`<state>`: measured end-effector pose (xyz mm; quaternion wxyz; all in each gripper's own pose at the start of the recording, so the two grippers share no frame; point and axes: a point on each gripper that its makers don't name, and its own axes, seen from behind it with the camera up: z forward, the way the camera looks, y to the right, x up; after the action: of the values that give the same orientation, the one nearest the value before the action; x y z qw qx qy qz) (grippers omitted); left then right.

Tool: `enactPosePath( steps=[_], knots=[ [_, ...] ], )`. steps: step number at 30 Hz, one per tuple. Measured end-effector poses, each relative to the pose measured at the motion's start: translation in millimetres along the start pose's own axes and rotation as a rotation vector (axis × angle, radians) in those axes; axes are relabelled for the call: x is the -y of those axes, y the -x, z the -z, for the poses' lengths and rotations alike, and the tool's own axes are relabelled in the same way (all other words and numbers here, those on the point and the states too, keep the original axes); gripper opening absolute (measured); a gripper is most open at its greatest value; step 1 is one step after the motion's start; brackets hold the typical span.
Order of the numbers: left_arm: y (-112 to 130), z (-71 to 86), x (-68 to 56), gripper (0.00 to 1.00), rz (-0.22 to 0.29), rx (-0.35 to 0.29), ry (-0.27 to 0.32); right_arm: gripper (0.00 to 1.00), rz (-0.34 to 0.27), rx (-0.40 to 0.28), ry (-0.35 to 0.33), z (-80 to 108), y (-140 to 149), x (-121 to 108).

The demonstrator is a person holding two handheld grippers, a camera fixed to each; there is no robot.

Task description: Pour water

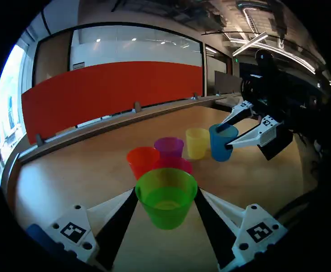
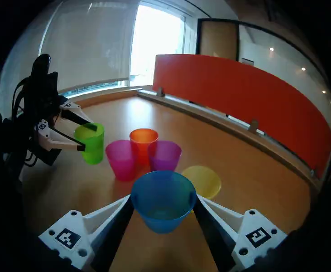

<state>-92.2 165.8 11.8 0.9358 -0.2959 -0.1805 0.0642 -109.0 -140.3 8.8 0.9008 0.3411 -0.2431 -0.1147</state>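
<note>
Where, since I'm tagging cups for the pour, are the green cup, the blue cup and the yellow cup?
green cup (image 1: 167, 209): left gripper view, on its front wall.
blue cup (image 2: 163, 215): right gripper view, on its front wall.
yellow cup (image 1: 197, 145): left gripper view, on its side wall.

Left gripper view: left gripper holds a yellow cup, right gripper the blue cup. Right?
No. The left gripper holds the green cup, not a yellow one, as the left gripper view shows. The right gripper does hold the blue cup.
</note>
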Motion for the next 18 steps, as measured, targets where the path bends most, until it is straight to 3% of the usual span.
enactPosePath(
  steps=[18],
  knots=[
    [22,-8.7,3.5,0.87,0.023,0.048,-0.008,0.91,0.005,0.075,-0.036,-15.7,22,7]
  ],
)
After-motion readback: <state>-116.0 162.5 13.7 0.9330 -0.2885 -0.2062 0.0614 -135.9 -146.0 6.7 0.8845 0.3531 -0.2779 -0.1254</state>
